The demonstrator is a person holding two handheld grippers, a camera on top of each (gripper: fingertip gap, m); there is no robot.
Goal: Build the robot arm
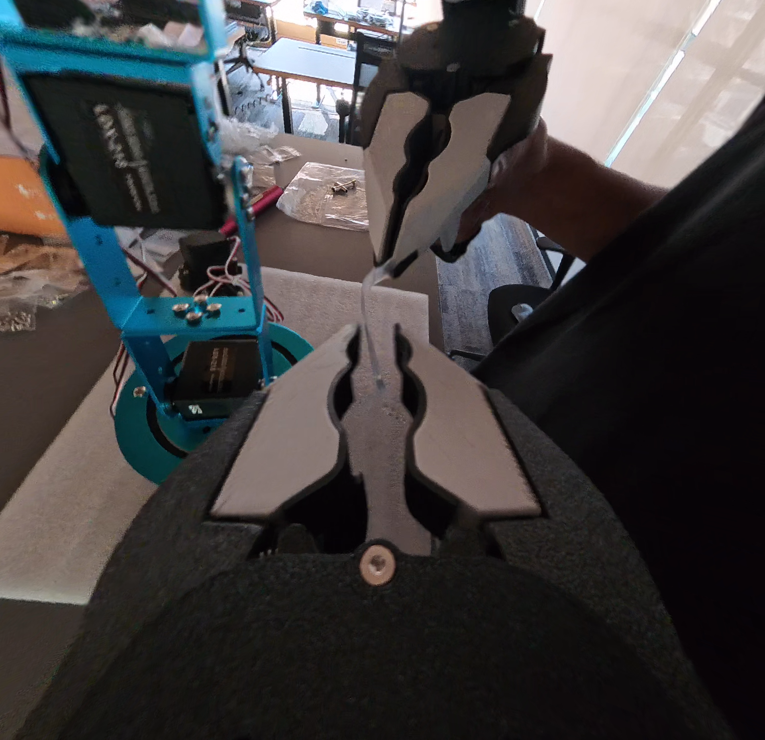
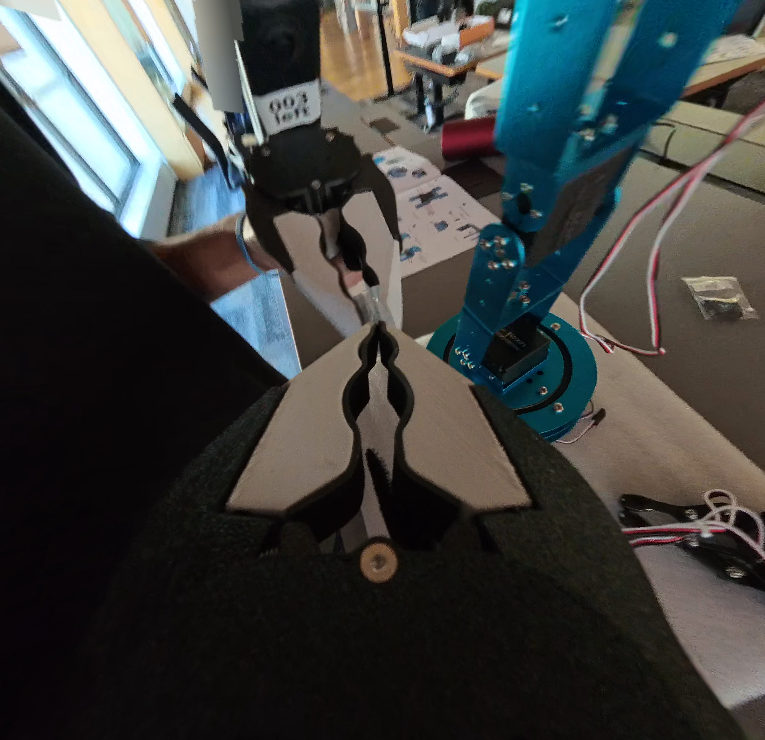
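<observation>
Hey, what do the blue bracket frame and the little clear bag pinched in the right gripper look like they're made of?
Blue bracket frame: likely anodised metal, from its even blue sheen, thin flat plates and bright screw heads. Clear bag: looks like thin soft plastic film, see-through, glossy and limp where it hangs from the right gripper.

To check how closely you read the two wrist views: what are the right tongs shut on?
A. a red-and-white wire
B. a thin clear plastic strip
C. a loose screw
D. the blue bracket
B: the right tongs pinch the top of a thin clear plastic strip, which hangs into the gap of the open left tongs.
</observation>
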